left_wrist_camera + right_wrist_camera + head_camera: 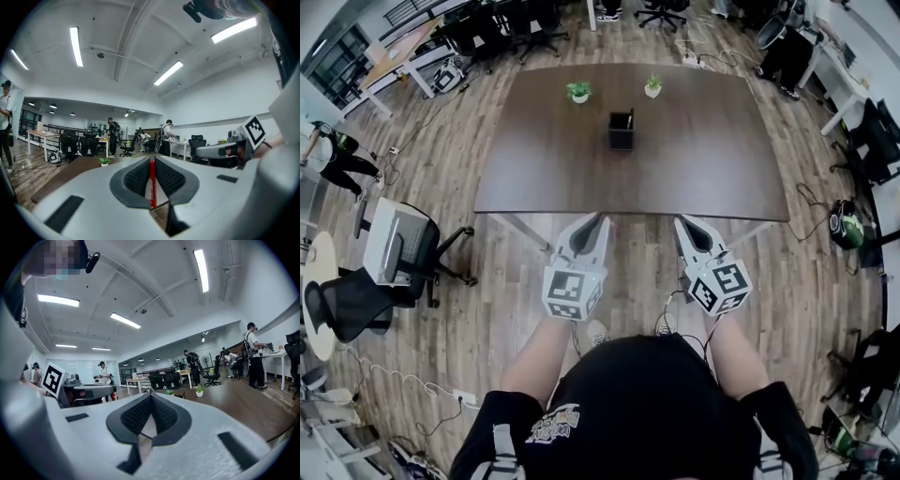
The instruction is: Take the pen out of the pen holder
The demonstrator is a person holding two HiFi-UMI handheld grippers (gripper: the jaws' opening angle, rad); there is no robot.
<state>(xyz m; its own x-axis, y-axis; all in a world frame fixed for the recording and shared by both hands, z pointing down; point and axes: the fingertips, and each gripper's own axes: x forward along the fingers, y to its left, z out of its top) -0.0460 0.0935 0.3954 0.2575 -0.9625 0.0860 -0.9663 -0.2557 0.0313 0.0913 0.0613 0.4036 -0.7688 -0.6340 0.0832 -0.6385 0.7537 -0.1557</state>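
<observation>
Head view hides the red pen [151,185] the left tool [600,218] grips; right tool [682,221] clenched.

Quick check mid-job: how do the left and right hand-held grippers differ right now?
The left hand-held gripper is shut on an upright red pen; the right hand-held gripper is shut on nothing. The left's pads sit slightly apart around the pen; the right's meet at the tips. Both point level toward the table, short of its near edge.

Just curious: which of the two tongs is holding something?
The left tongs: a red pen stands clamped between them, while the right tongs are shut empty.
</observation>
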